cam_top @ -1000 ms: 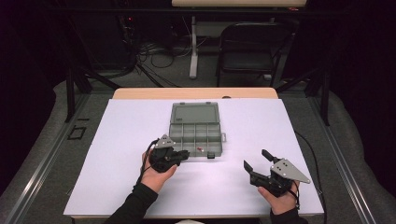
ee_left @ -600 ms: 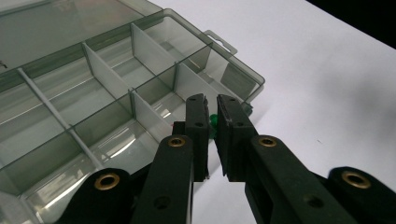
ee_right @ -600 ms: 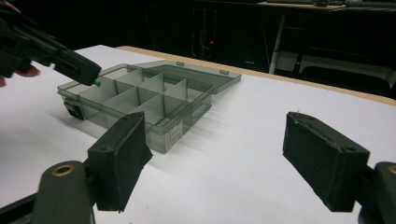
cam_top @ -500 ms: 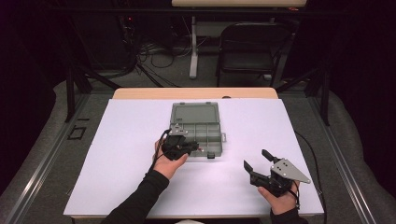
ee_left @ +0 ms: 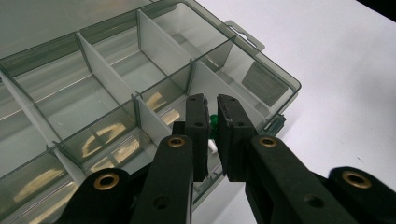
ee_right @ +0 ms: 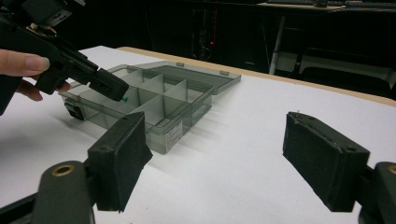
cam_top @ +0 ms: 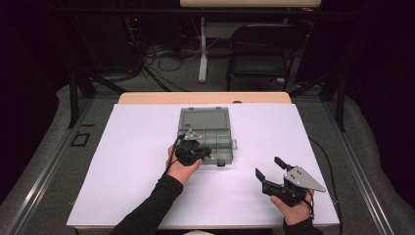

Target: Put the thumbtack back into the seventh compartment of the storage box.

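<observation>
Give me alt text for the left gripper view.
The left gripper holds a small green piece between its black fingers, just above a near compartment of an open, clear divided organizer box. The box sits on a white table.

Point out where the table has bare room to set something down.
Bare white table runs left of the compartment box; another free patch lies between the box and the right hand-held gripper. The box's near edge is crowded: the left hand-held gripper hangs over it, pinching a small green thing.
</observation>
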